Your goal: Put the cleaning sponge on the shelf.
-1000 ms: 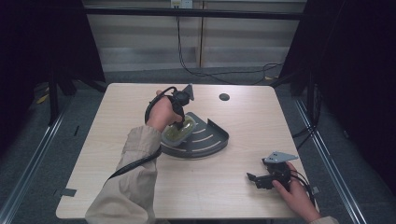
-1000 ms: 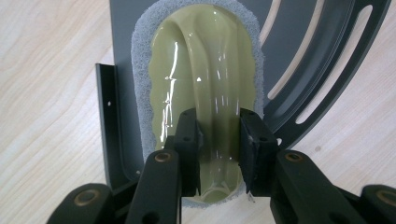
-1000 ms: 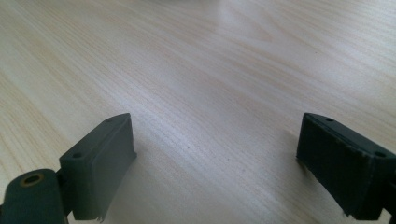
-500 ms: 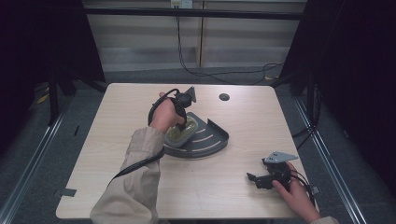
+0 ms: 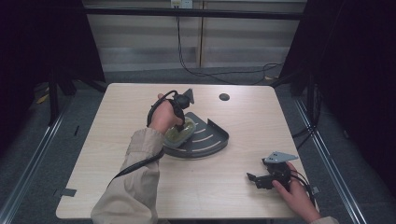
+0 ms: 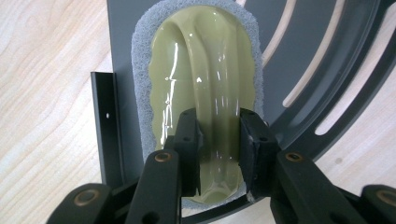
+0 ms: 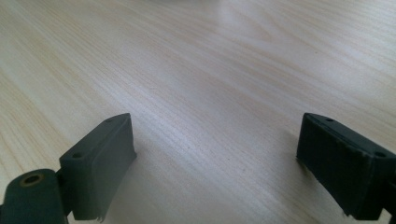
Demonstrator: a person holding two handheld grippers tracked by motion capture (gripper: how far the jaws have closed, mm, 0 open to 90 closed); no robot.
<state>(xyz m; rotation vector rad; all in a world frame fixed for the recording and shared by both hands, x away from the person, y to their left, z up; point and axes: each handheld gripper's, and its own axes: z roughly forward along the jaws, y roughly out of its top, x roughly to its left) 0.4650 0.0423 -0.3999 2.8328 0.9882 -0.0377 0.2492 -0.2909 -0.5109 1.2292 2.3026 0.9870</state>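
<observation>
Between the jaws of the left hand-held gripper (image 6: 218, 154) sits the raised handle ridge of a glossy, olive-green scrubber (image 6: 205, 84) with a grey, rough foam pad around its oval rim; the jaws are closed narrowly on that ridge. Beneath it lies a dark grey, fan-shaped metal rack (image 5: 205, 137) with curved slots, on the pale wood-grain counter (image 5: 116, 112). Well apart, the right hand-held gripper (image 7: 217, 163) rests low over bare counter, jaws spread wide, holding nothing.

One scrubber (image 6: 205, 88), one slotted metal plate (image 5: 208, 137), two claws, one table (image 5: 233, 196).
</observation>
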